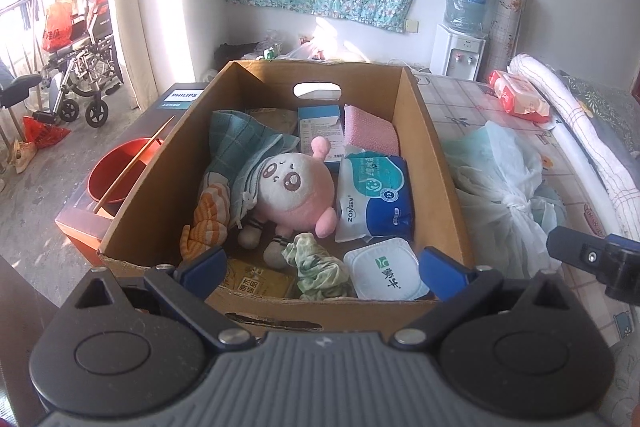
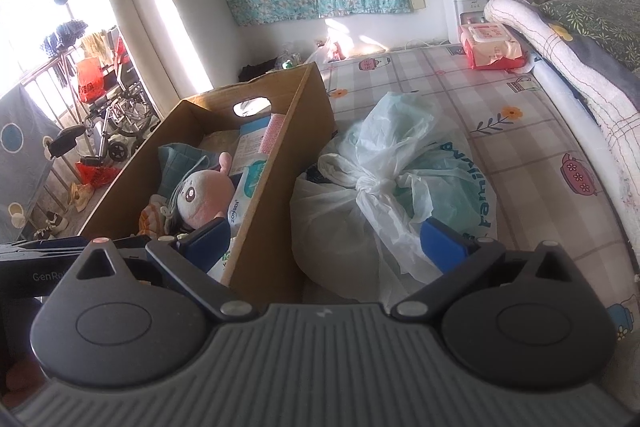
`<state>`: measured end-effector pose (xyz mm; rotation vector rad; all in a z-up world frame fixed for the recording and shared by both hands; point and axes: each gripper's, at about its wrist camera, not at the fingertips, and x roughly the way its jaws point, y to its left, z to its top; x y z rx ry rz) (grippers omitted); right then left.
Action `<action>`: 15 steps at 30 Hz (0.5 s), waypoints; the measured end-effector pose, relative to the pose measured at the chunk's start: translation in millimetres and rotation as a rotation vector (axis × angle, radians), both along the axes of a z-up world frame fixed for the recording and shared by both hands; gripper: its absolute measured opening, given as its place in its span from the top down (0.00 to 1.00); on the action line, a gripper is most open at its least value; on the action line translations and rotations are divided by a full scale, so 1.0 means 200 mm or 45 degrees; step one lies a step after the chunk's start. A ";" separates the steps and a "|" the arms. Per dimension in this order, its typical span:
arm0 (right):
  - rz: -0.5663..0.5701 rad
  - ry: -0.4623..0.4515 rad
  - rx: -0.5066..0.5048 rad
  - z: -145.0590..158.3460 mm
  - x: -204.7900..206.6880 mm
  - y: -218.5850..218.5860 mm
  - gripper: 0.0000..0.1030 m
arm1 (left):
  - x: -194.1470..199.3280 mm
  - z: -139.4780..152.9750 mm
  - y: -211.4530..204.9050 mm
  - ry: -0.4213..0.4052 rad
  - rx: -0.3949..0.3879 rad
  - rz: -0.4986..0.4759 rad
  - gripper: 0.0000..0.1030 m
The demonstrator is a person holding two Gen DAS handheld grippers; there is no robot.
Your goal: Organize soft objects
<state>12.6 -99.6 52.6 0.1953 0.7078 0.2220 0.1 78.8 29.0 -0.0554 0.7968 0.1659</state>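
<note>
Left gripper (image 1: 322,269) hovers at the near rim of the cardboard box (image 1: 432,163), fingers spread wide and holding nothing, probably choosing. Just past them lies the pink plush toy (image 1: 294,193), with a tissue pack (image 1: 374,197) at three o'clock. Right gripper (image 2: 324,241), equally wide and empty, faces the knotted plastic bag (image 2: 384,187) on the bed (image 2: 532,131).

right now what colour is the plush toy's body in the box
Pink, with a white face; the plush toy shows best in the left wrist view.
</note>
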 end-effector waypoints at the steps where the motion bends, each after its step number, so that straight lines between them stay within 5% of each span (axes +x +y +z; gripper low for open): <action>1: 0.000 -0.001 -0.010 0.00 0.00 0.01 0.01 | 0.00 0.00 0.00 0.002 0.002 0.007 0.00; 15: 0.111 0.083 -0.073 -0.04 0.04 0.13 0.01 | -0.01 -0.06 0.04 0.146 -0.090 0.017 0.00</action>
